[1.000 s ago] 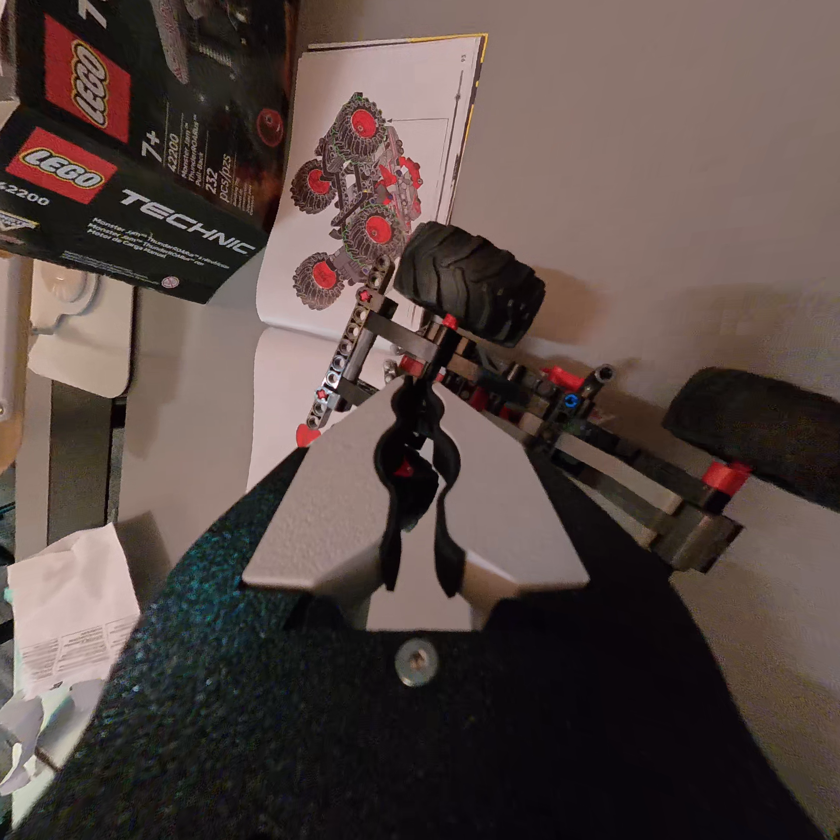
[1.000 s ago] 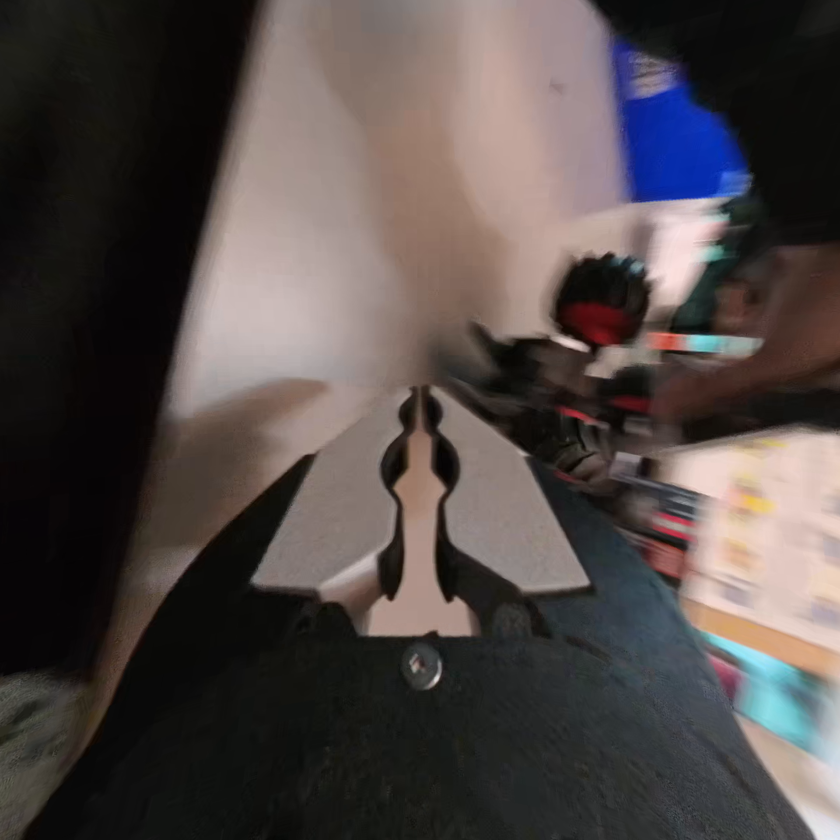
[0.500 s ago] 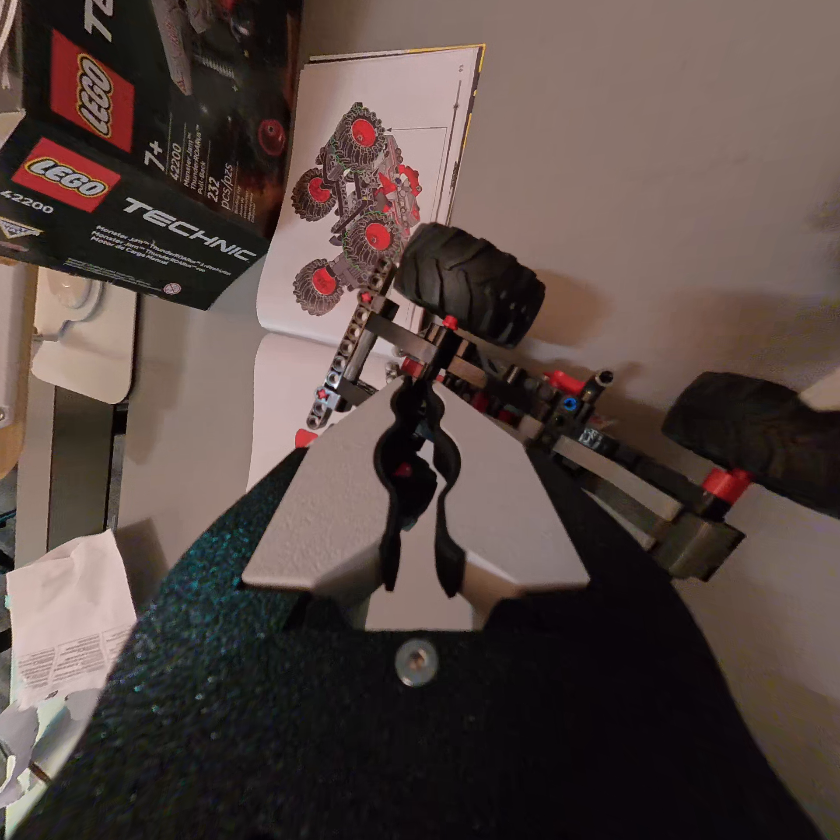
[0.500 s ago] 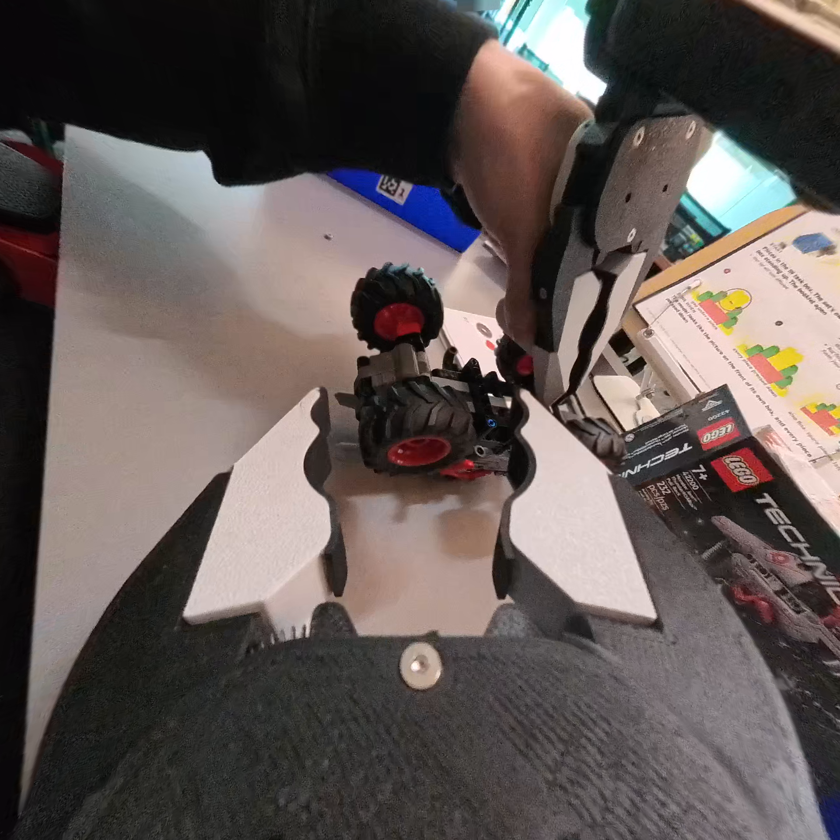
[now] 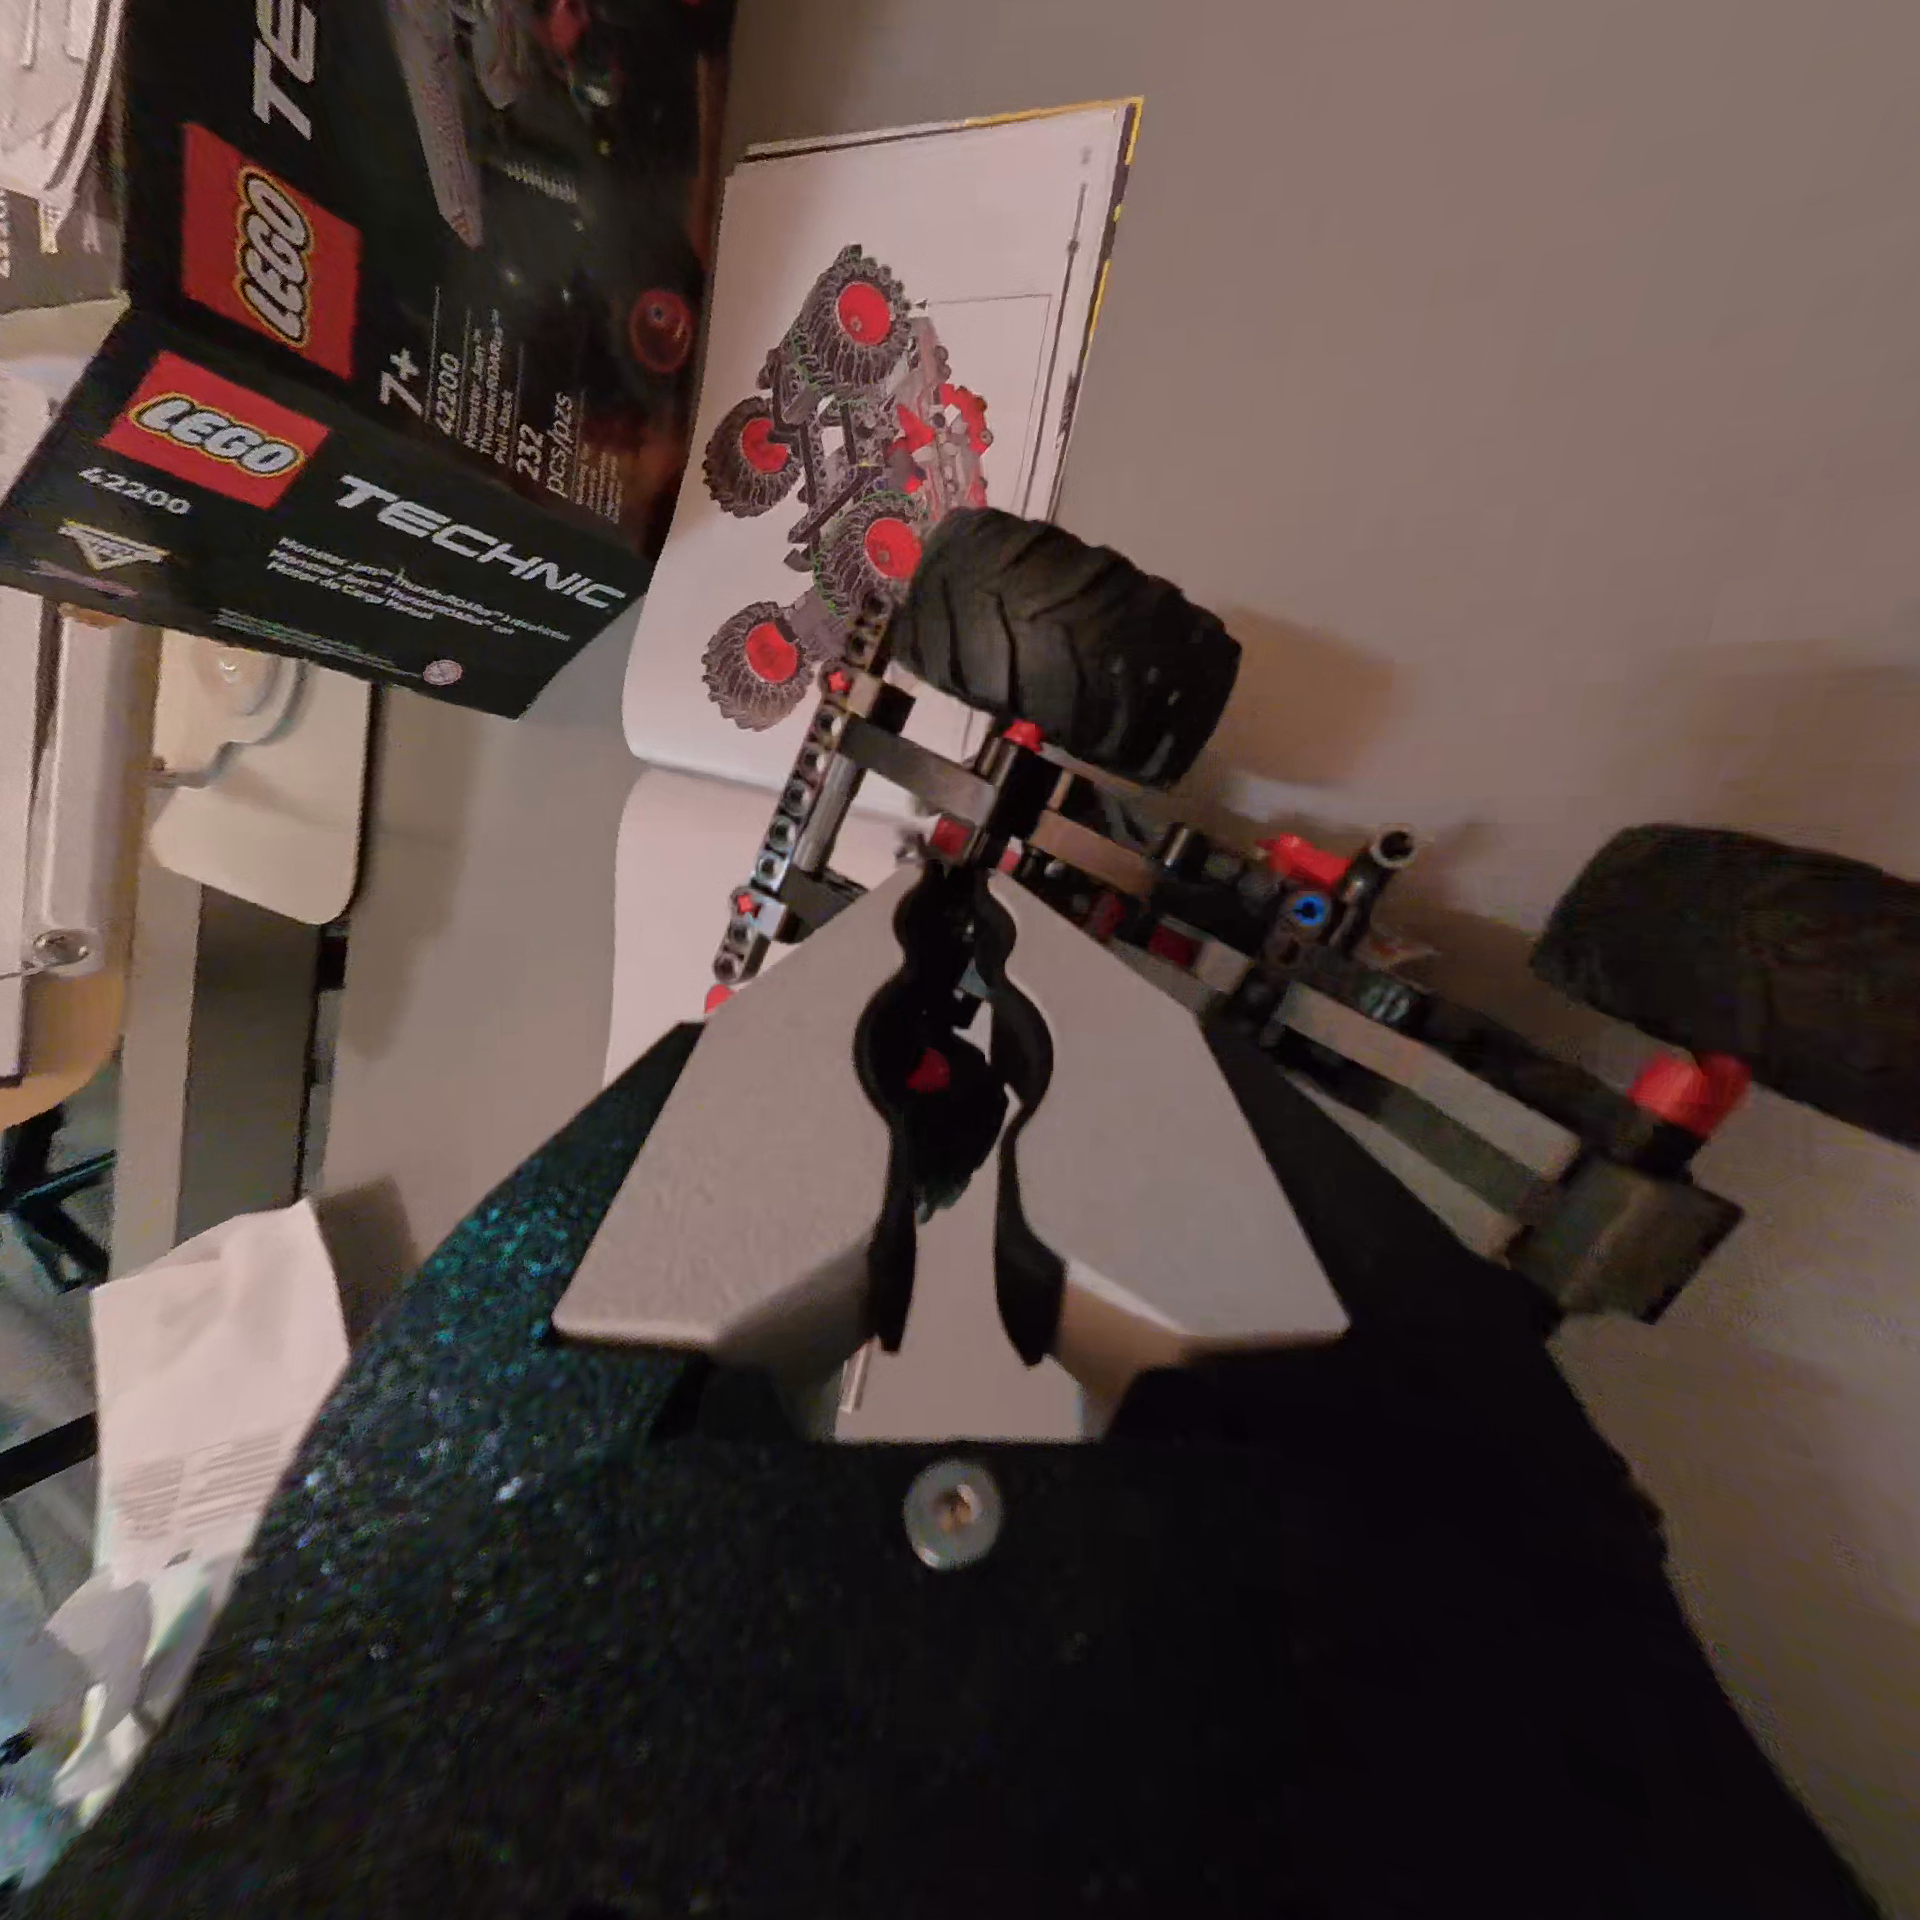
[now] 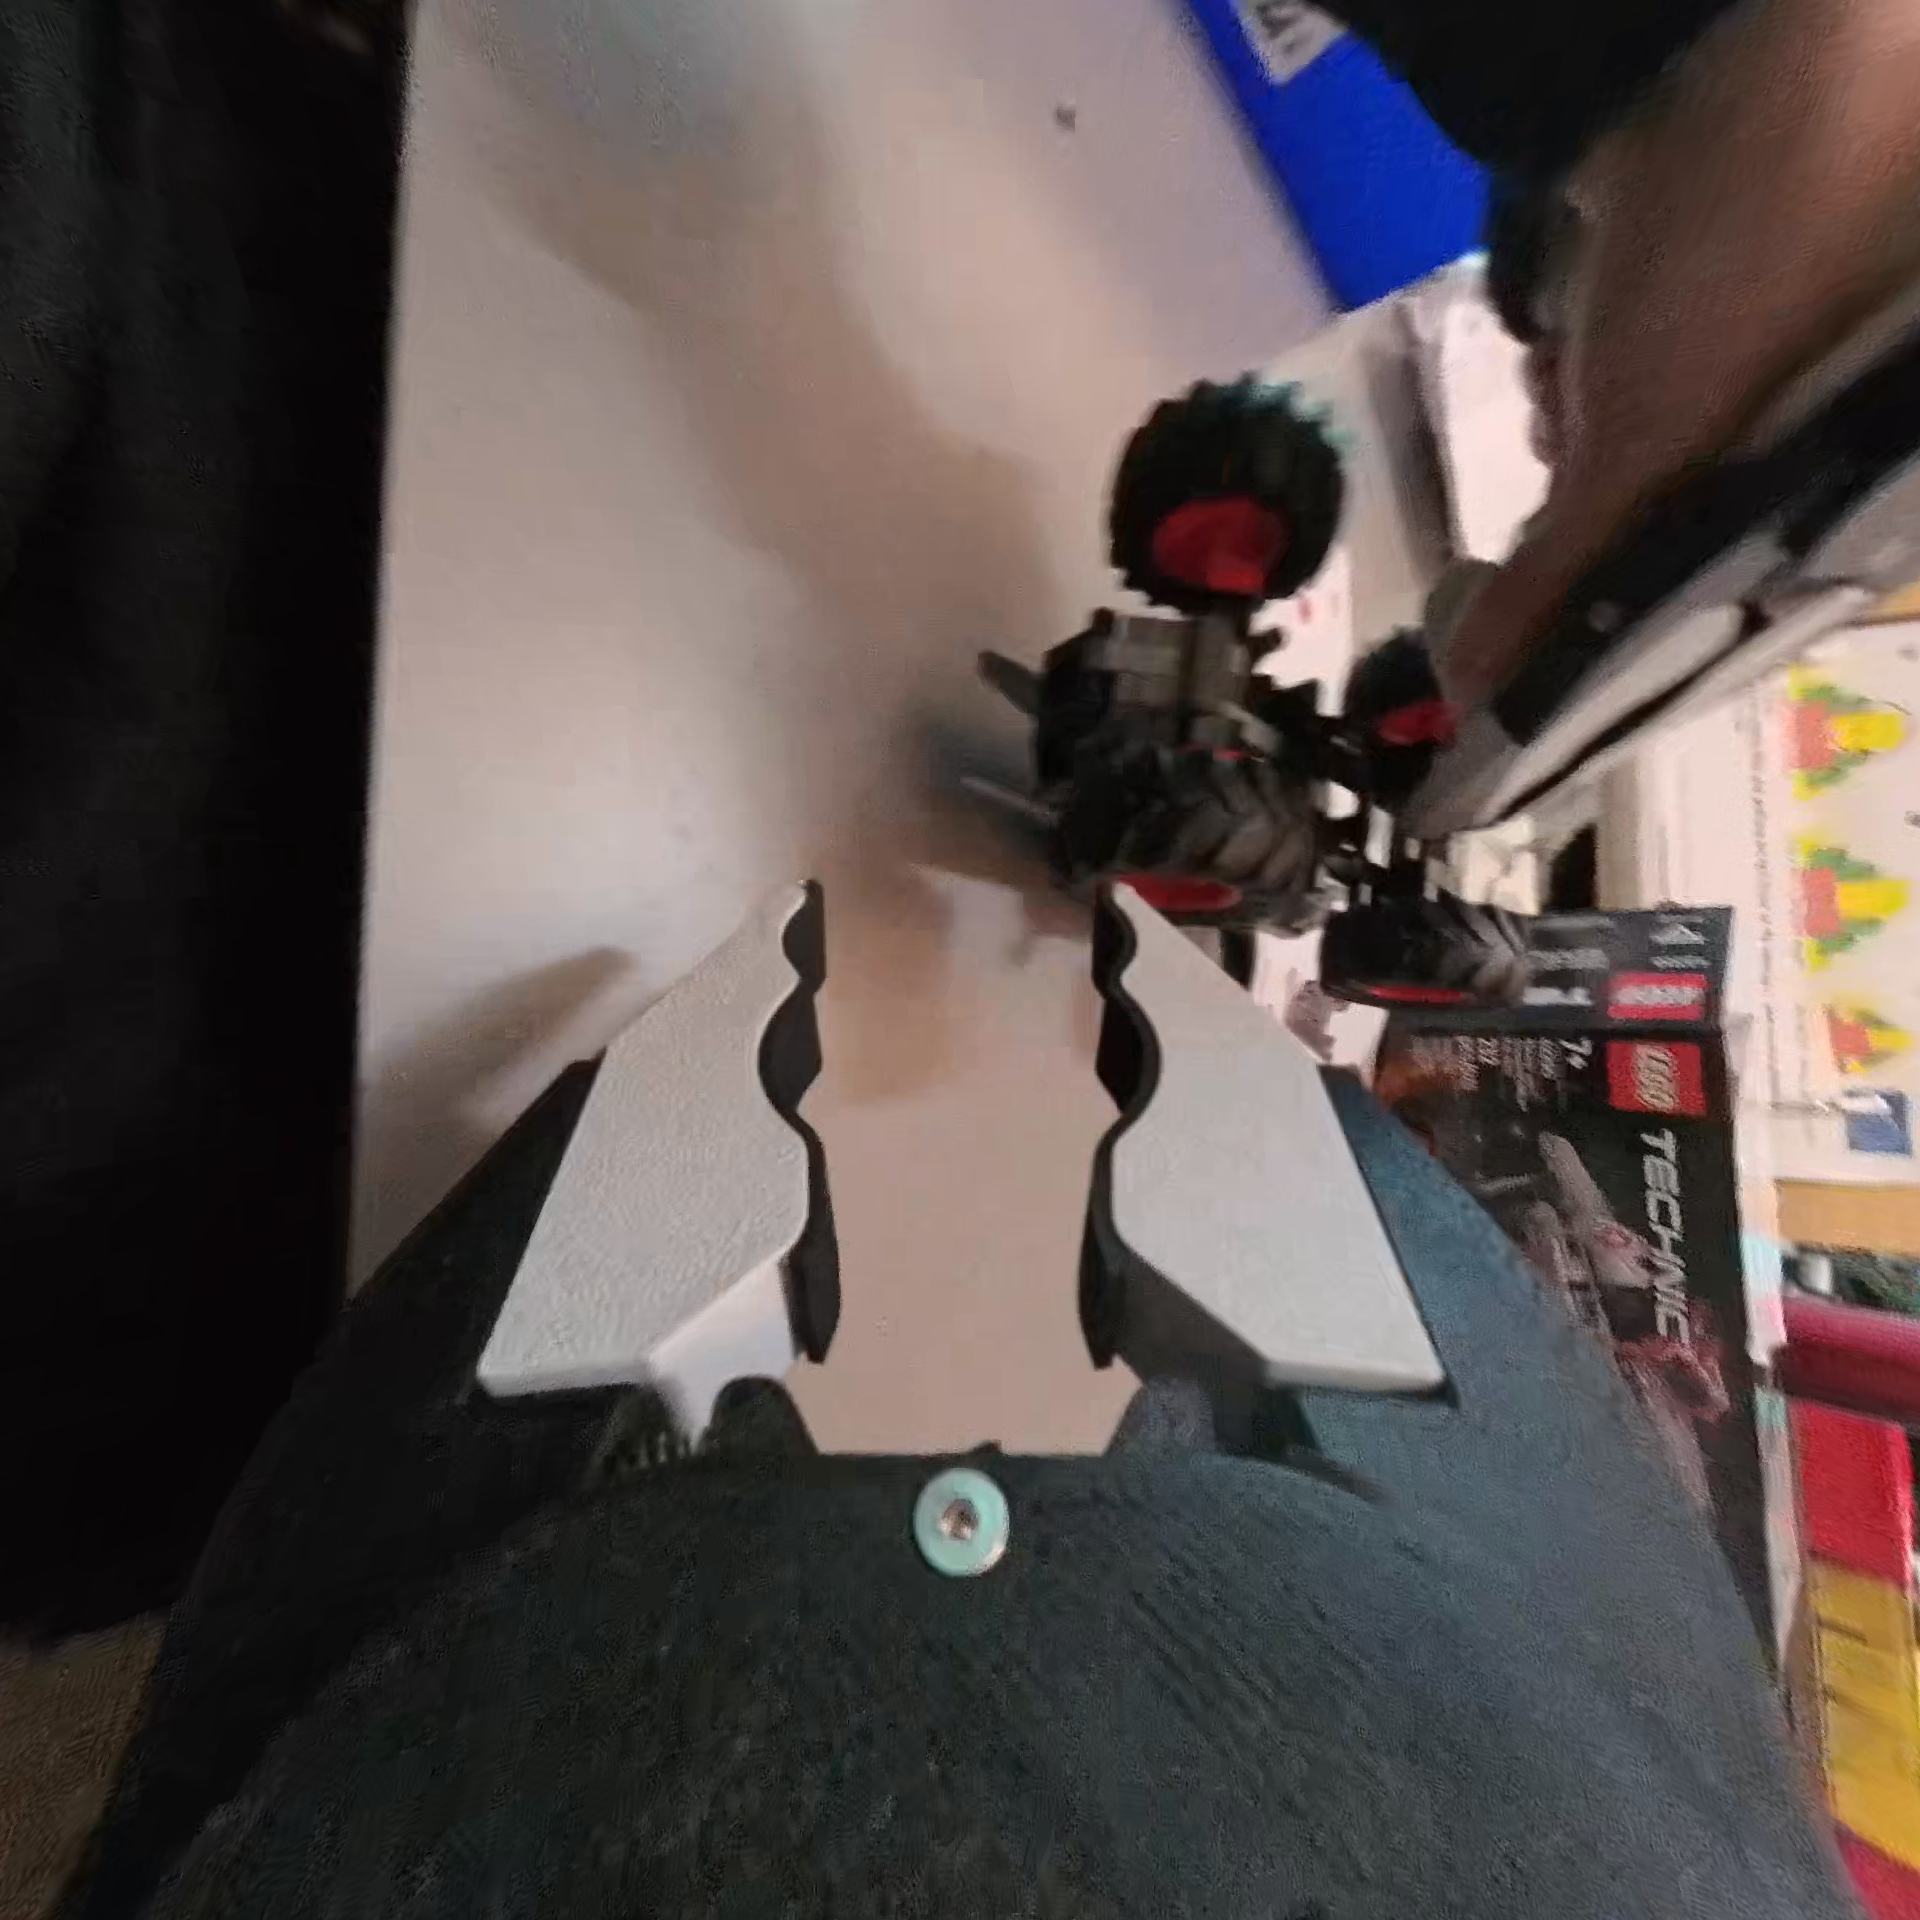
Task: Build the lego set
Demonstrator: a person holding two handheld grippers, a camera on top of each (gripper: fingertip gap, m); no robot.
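A half-built truck model (image 5: pixel 1195 894) of black and grey beams with red pins lies on its side on the white table (image 5: pixel 1507 364). Its big black tyres (image 5: pixel 1070 644) point outward. My left gripper (image 5: pixel 951 894) is shut on a black beam of the model's frame. In the right wrist view the same model (image 6: pixel 1174 748) sits ahead and to the right, with red hubs showing. My right gripper (image 6: pixel 956 914) is open and empty, short of the model. The left gripper (image 6: pixel 1621 707) and the hand holding it reach in from the upper right there.
A dark set box (image 5: pixel 343 436) lies at upper left, also seen at the right in the right wrist view (image 6: pixel 1590 1122). An open instruction booklet (image 5: pixel 935 312) lies behind the model. Crumpled white paper (image 5: pixel 197 1382) sits at the table's left edge. A blue object (image 6: pixel 1340 156) lies far back.
My right gripper went from shut to open and swung around the model; its view is blurred now. The left gripper kept its hold and barely moved.
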